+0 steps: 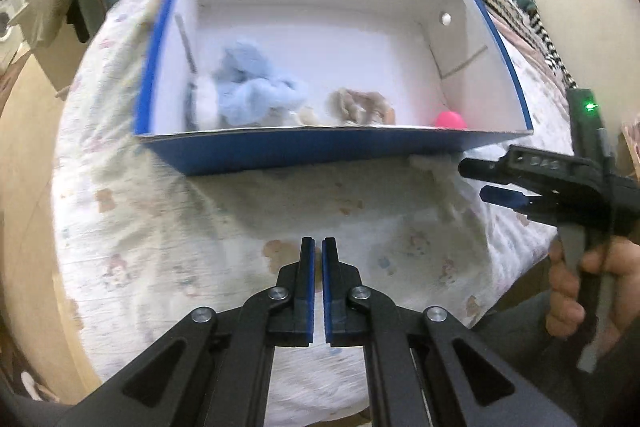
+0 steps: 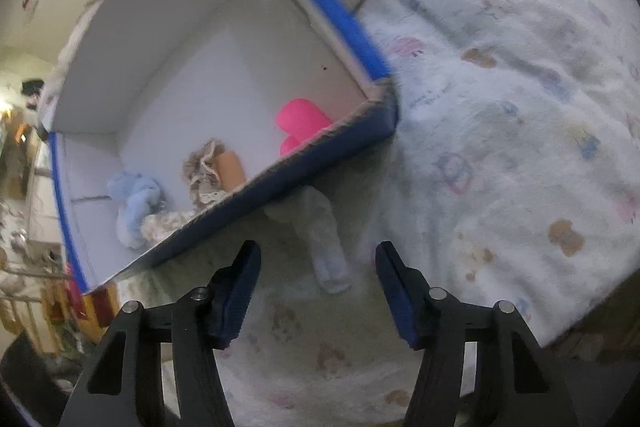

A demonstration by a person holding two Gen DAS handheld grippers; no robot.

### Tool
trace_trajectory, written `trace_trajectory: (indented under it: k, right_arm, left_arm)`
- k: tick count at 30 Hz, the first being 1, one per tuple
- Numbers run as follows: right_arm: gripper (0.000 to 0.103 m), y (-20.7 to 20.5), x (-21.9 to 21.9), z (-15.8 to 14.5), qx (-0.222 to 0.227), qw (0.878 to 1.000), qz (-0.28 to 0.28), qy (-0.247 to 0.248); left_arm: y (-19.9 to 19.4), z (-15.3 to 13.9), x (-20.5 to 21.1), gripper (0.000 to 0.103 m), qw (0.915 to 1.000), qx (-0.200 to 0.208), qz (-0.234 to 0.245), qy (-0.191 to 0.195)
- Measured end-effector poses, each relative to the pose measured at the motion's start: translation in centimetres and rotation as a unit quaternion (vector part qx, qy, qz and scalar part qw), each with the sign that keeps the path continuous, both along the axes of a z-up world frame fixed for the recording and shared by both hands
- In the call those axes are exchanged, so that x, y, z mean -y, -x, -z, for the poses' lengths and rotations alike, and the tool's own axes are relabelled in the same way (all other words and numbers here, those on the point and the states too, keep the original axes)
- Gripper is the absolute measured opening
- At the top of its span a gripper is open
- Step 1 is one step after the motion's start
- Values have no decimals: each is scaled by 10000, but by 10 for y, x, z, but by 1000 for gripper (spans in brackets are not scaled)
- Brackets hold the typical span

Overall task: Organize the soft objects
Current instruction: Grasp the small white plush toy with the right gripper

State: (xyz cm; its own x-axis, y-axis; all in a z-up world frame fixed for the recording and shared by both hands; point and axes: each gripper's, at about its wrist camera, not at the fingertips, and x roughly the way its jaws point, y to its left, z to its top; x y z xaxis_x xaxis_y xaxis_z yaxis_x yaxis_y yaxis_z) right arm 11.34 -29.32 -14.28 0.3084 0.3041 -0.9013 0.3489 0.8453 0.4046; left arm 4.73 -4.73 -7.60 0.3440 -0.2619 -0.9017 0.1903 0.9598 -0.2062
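Just below the blue box's [image 2: 320,167] near wall, right gripper [image 2: 316,291] hovers level over the blanket [image 2: 500,147], fingers wide apart, straddling a white sock [image 2: 328,251]. Left gripper [image 1: 318,267] pressed together, empty, pointing boxward.

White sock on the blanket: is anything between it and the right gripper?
Nothing visible. The white sock lies uncovered beside the blue box, ahead of the open right gripper.

Ahead of the black, blue-padded tongs [image 2: 316,287], a box [image 2: 312,163] is showing blue outside and white inside, holding light-blue fluff [image 2: 134,195], a beige rag [image 2: 202,167] and pink pieces [image 2: 300,123]; the bedspread [image 2: 520,147] is showing faded pastel prints.
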Motion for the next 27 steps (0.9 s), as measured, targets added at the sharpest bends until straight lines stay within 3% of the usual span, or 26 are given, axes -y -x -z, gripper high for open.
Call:
trace_trajectory:
  k: [3,6,8,11,20,27]
  right_arm:
    - [61,-9,-10,11,-168,9995,-156,235]
    - [38,-13,-20,23,-390,9981,-336,340]
    - [14,-13,-25,26,-413,9975,-457,360]
    - [9,-8,-31,17,-248,9967,-679,379]
    - [9,27,-48,-17,192,9939,-1086,-32]
    - [9,48,-67,-23,263,9904,-1339,-240]
  left_arm:
    - [2,-3,-19,3,9998,11,-170,39]
    - [2,-6,-37,3,9994,23,-338,77]
    - [2,-7,-44,3,9989,39,-453,87]
    - [3,-7,-53,3,9983,81,-573,8]
    - [5,-10,-58,3,9967,245,-773,-105]
    - [12,-12,-56,3,9956,377,-813,-286]
